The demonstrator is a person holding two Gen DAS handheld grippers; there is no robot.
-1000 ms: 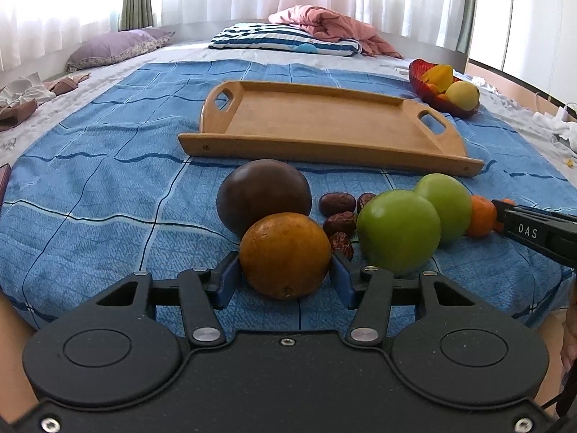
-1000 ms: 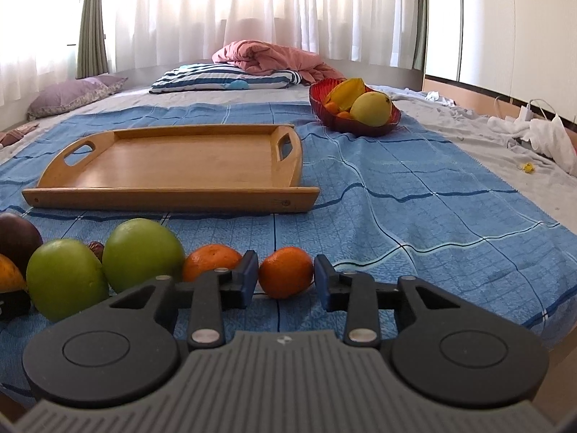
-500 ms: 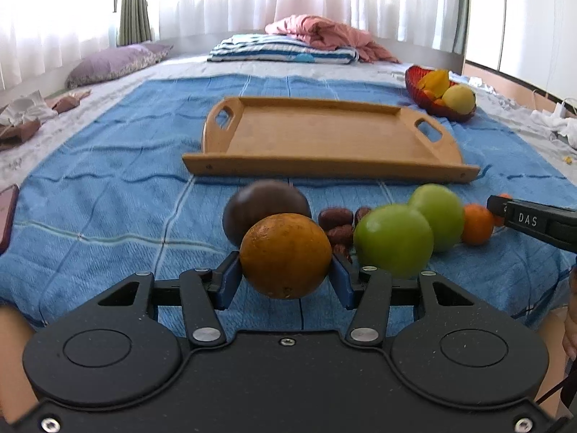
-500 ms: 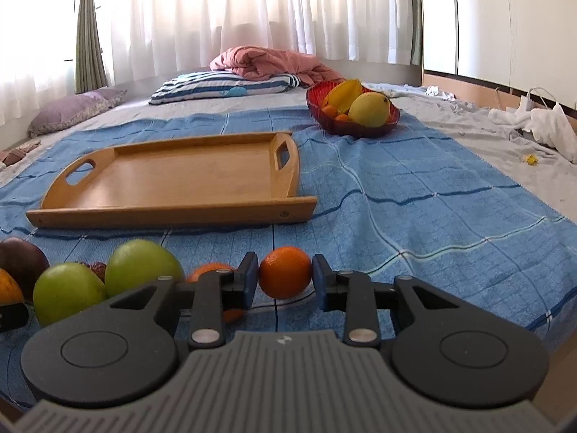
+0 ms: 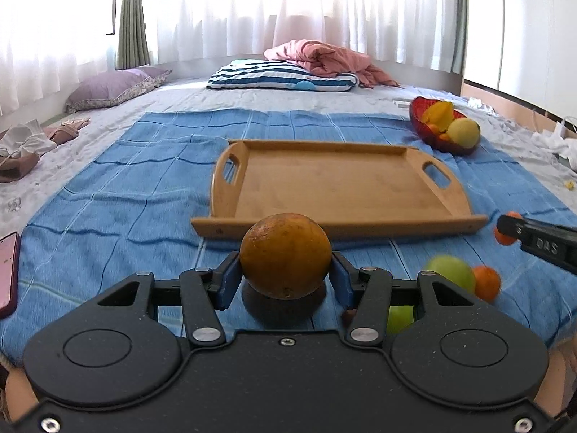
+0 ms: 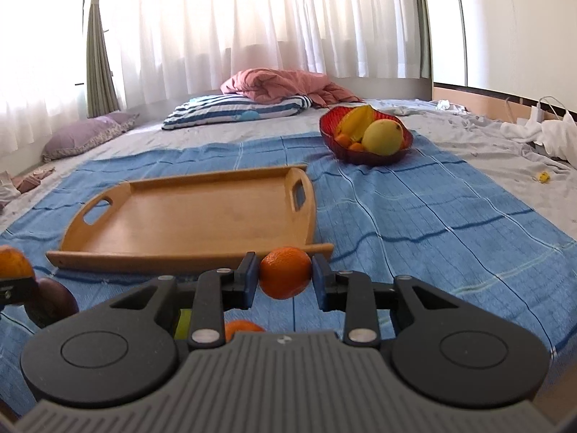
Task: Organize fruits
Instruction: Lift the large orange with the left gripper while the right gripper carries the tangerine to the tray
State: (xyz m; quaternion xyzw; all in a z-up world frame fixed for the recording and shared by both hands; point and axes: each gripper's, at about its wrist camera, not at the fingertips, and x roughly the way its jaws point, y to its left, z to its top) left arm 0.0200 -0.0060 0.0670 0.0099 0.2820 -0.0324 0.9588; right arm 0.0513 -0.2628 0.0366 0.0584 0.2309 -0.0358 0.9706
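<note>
So the left hand-held gripper (image 5: 285, 278) is clamping a big round orange (image 5: 285, 256) between its 2 blue pads, rind looking dull, brownish and a bit pitted. It's hanging in the air just in front of the near rim of the wooden tray (image 5: 335, 180), with a dark purple fruit (image 5: 277, 305) sitting right under it on the blue striped blanket (image 5: 119, 209).

The right hand-held gripper (image 6: 285, 279) is pinching a small mandarin (image 6: 285, 272), smooth and bright, also lifted and sitting near the tray's front right corner. The tray is a smooth rectangle with cut-out handles at both short ends, its long axis running left to right across the bed.

A green apple (image 5: 450, 277) and another mandarin (image 5: 487, 283) are lying on the blanket. A glossy red bowl (image 6: 364, 155) with yellow fruit is sitting beyond the tray.
</note>
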